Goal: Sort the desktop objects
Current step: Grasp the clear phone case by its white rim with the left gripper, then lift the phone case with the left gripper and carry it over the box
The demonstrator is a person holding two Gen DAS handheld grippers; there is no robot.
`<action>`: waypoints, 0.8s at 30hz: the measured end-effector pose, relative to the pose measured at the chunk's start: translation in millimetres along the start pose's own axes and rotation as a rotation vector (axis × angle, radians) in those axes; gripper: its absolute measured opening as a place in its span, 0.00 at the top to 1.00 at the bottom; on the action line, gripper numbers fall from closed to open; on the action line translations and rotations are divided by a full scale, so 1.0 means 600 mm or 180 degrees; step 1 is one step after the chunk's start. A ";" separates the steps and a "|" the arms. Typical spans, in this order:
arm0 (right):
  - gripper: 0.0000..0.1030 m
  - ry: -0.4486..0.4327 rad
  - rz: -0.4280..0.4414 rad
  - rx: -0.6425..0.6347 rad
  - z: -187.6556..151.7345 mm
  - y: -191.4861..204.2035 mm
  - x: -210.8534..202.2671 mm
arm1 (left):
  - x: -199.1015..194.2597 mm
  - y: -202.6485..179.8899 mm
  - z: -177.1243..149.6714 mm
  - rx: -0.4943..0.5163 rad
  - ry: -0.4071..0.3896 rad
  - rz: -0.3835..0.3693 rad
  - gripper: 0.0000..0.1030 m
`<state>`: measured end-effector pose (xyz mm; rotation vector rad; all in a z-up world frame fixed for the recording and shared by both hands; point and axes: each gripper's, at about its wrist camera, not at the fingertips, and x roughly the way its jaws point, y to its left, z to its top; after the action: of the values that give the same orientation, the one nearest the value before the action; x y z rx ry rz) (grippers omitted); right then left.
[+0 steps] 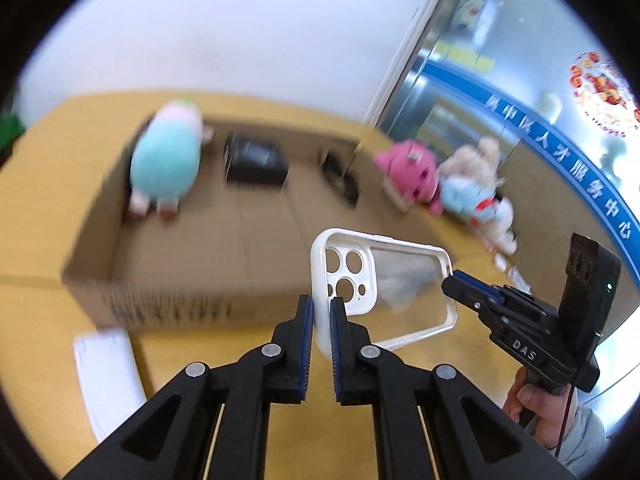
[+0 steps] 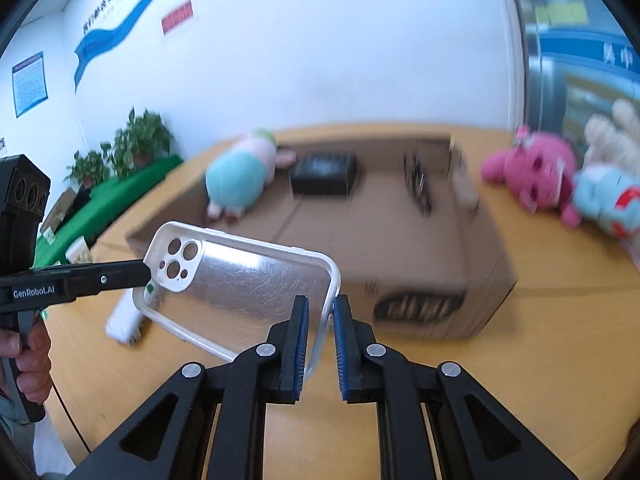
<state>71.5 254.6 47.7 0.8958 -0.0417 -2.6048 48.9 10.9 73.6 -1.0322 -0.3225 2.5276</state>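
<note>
Office, wall posters point(image 2: 30, 82), potted plants point(image 2: 136, 140), glass door point(image 1: 500, 92)

Potted plants point(image 2: 136, 142), wall posters point(image 2: 29, 83)

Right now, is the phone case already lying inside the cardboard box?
No, the phone case is held in the air in front of the cardboard box, gripped by the left gripper and right gripper.

We list a yellow wooden table point(image 2: 520, 360): open brown cardboard box point(image 2: 420, 280) at centre; pink plush toy point(image 2: 532, 176) upper right.
</note>
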 end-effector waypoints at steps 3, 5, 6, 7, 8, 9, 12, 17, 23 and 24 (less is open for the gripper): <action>0.89 -0.0239 -0.0064 -0.0082 0.046 0.004 -0.035 | -0.015 -0.021 0.044 0.0141 -0.0192 -0.0033 0.93; 0.89 -0.0400 -0.0113 -0.0143 0.078 0.007 -0.058 | -0.028 -0.031 0.074 0.0223 -0.0326 -0.0084 0.93; 0.89 -0.0472 -0.0125 -0.0171 0.094 0.007 -0.066 | -0.030 -0.036 0.083 0.0250 -0.0369 -0.0095 0.93; 0.89 -0.0536 -0.0147 -0.0201 0.111 0.009 -0.074 | -0.037 -0.039 0.097 0.0288 -0.0429 -0.0108 0.93; 0.89 -0.0600 -0.0172 -0.0236 0.128 0.012 -0.080 | -0.041 -0.040 0.107 0.0308 -0.0480 -0.0103 0.93; 0.89 -0.0660 -0.0187 -0.0274 0.144 0.016 -0.085 | -0.046 -0.041 0.116 0.0324 -0.0529 -0.0092 0.93; 0.88 -0.0778 -0.0165 -0.0373 0.187 0.029 -0.090 | -0.065 -0.030 0.144 0.0347 -0.0664 -0.0013 0.93; 0.88 -0.0848 0.0033 -0.0521 0.257 0.075 -0.054 | -0.076 0.030 0.178 0.0234 -0.0671 0.0247 0.93; 0.88 -0.0490 0.0365 -0.0487 0.278 0.117 0.081 | -0.034 0.136 0.193 -0.0030 -0.0430 0.0603 0.93; 0.88 -0.0386 0.0426 -0.0458 0.276 0.121 0.112 | -0.019 0.153 0.190 -0.0065 -0.0348 0.0647 0.93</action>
<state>-51.0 146.9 150.8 0.6614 0.0510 -2.4981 -48.7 -83.7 128.5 -0.9807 -0.2874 2.7749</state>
